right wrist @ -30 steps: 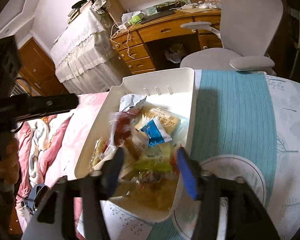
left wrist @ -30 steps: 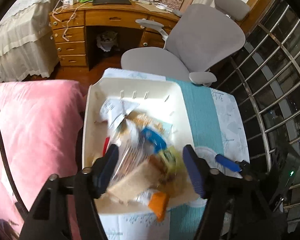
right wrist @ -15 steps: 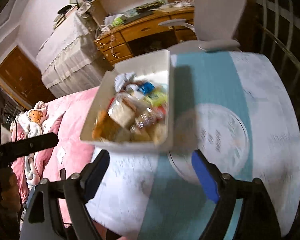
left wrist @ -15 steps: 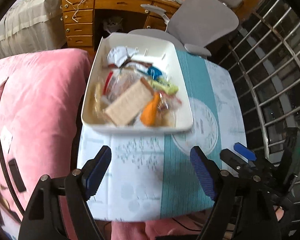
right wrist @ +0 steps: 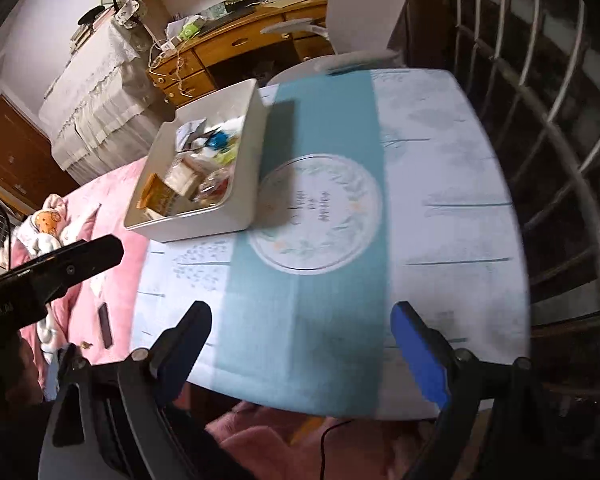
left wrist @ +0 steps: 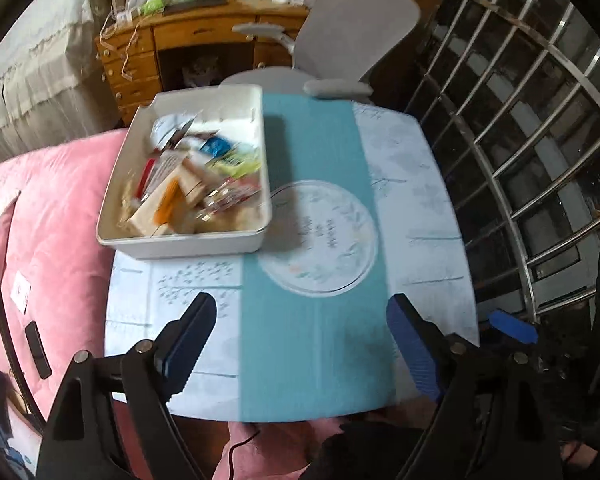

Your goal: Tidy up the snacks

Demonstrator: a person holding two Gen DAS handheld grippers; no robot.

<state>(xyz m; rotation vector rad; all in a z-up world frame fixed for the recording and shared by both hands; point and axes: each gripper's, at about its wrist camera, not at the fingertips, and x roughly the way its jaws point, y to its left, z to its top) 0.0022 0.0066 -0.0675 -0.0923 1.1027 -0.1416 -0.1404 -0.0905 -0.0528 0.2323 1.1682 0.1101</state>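
Observation:
A white bin (left wrist: 236,100) full of mixed snack packets (left wrist: 196,184) stands at the far left of the small table (left wrist: 412,184); it also shows in the right wrist view (right wrist: 244,184). My left gripper (left wrist: 300,332) is open and empty, held back over the table's near edge. My right gripper (right wrist: 300,336) is open and empty too, over the near edge. The right gripper's blue fingertip (left wrist: 512,326) shows at the right of the left wrist view, and the left gripper's black body (right wrist: 52,268) at the left of the right wrist view.
A teal runner with a round printed mat (left wrist: 320,236) covers the table. A pink bed (left wrist: 44,216) lies to the left with a dark phone (right wrist: 105,324) on it. A grey office chair (left wrist: 352,36) and wooden desk (left wrist: 204,32) stand beyond. Metal window bars (left wrist: 540,128) run along the right.
Both grippers have pulled back from the bin toward the table's near edge, open and empty. The snack packets lie in the bin. The bin looks smaller and farther away.

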